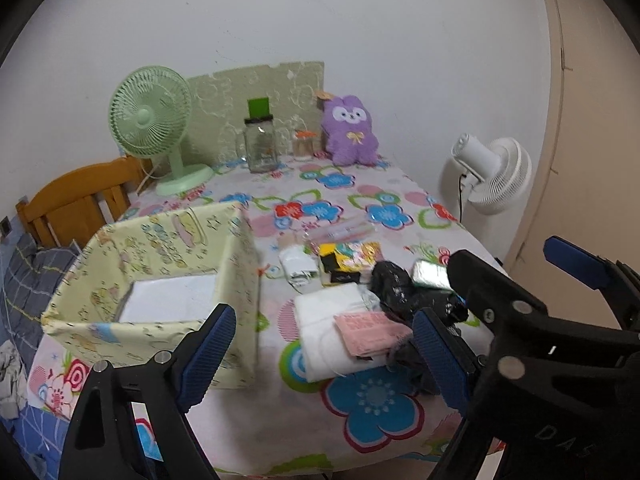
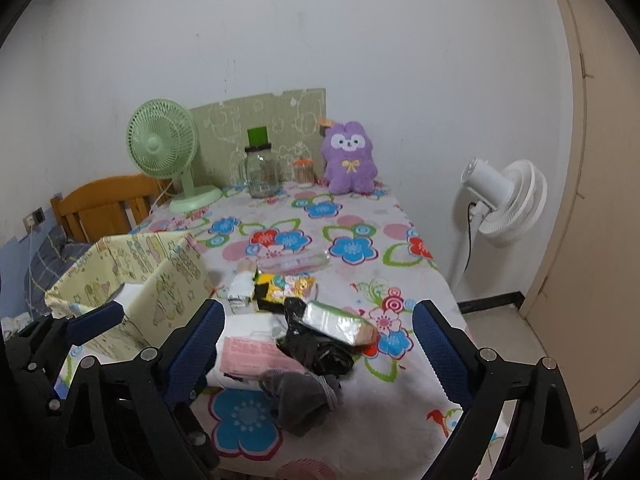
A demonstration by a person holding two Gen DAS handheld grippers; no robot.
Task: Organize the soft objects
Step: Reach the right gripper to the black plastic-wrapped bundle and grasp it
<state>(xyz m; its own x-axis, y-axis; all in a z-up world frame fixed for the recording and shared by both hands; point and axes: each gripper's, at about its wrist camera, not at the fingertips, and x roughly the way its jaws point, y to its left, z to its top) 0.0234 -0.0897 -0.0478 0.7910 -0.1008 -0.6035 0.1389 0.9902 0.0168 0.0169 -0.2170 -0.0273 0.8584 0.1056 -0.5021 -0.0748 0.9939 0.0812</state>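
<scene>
A heap of soft things lies mid-table: a white folded cloth (image 1: pixel 332 320), a pink packet (image 1: pixel 368 328), a crumpled black bag (image 1: pixel 396 284), a silver pack (image 1: pixel 430 276) and a yellow packet (image 1: pixel 348 258). A grey sock (image 2: pixel 300 396) lies nearest the front edge. To the left stands a pale yellow patterned box (image 1: pixel 236 264), open on top. My left gripper (image 1: pixel 322 314) hovers open over the cloth. My right gripper (image 2: pixel 320 312) hangs open above the black bag (image 2: pixel 320 352) and the sock. Neither holds anything.
At the back of the flowered tablecloth (image 2: pixel 360 216) stand a purple plush toy (image 2: pixel 350 156), a glass jar (image 2: pixel 262 174) and a green desk fan (image 2: pixel 164 148). A white floor fan (image 2: pixel 508 200) stands right of the table, a wooden chair (image 1: pixel 76 200) at left.
</scene>
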